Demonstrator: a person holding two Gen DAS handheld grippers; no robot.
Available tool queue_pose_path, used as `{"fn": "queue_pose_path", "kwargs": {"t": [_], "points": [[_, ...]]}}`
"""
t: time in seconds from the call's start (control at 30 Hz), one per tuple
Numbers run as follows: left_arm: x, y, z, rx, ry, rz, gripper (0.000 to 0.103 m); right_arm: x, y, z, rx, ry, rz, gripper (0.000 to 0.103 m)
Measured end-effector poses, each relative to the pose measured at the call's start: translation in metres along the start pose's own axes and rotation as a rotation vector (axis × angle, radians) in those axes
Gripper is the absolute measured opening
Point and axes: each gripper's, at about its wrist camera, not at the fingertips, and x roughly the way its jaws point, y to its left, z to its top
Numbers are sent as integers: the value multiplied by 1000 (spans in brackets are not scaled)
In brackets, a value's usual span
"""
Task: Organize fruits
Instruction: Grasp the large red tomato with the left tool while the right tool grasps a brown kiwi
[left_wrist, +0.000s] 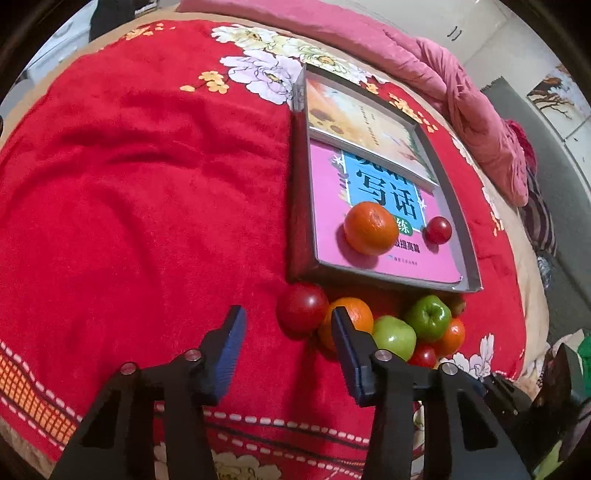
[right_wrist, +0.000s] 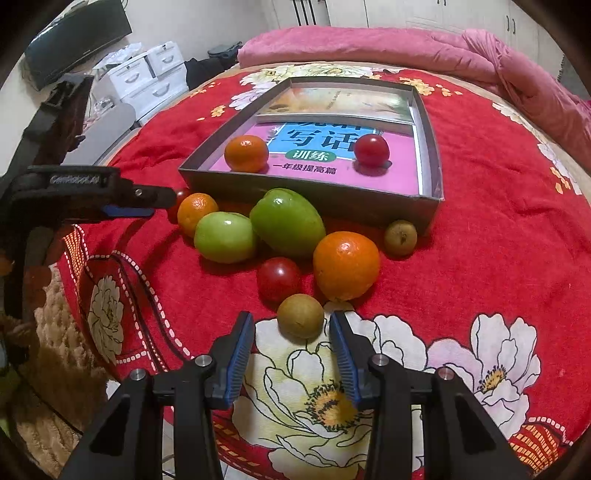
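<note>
A grey cardboard box (left_wrist: 469, 258) (right_wrist: 310, 192) lies on the red bedspread with books inside. On the pink book rest an orange (left_wrist: 370, 228) (right_wrist: 246, 153) and a small red fruit (left_wrist: 437, 230) (right_wrist: 371, 149). In front of the box lies a loose pile: a red fruit (left_wrist: 302, 308), oranges (left_wrist: 356, 314) (right_wrist: 346, 265), two green apples (left_wrist: 428, 317) (right_wrist: 226, 237), a small red fruit (right_wrist: 279, 278) and two brown fruits (right_wrist: 300, 316) (right_wrist: 400, 237). My left gripper (left_wrist: 288, 314) is open, just short of the red fruit. My right gripper (right_wrist: 291, 321) is open, its tips flanking the near brown fruit.
A rolled pink quilt (right_wrist: 406, 48) lies along the far side of the bed. White drawer units (right_wrist: 147, 77) and a dark monitor (right_wrist: 74, 44) stand off the bed at the left. The left gripper's body (right_wrist: 85, 195) reaches in from the left in the right wrist view.
</note>
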Motion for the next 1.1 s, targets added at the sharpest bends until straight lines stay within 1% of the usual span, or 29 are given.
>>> {"fn": "queue_pose_path", "kwargs": {"t": [0.1,0.17,0.33,0.4,0.47,0.5,0.57,0.7,0.87,0.97,1.1], "points": [[8,4,5,-34,23,-48,46,1,0,0,-3,2,2,43],[12,7,8,-45,33,-66,46,1,1,0,-2,4,4,43],[19,5,15,-42,60,-109,40,5,1,1,-3,8,2,43],[23,6,18,-48,70,-130,39,7,1,2,-3,10,0,40],[24,5,19,-41,77,-147,33,9,0,1,-5,12,-12,35],[25,4,20,-34,82,-153,33,9,-1,1,-3,11,-19,34],[26,3,19,-15,89,-156,32,10,-3,2,7,9,-17,30],[29,4,21,-6,103,-170,31,15,-1,4,-5,11,-23,30],[29,6,20,-12,102,-182,30,16,3,4,-32,3,-36,29],[25,9,17,-18,100,-184,30,11,3,4,-33,-11,-15,28],[21,10,14,-21,98,-180,30,0,10,4,-55,-52,8,28]]}}
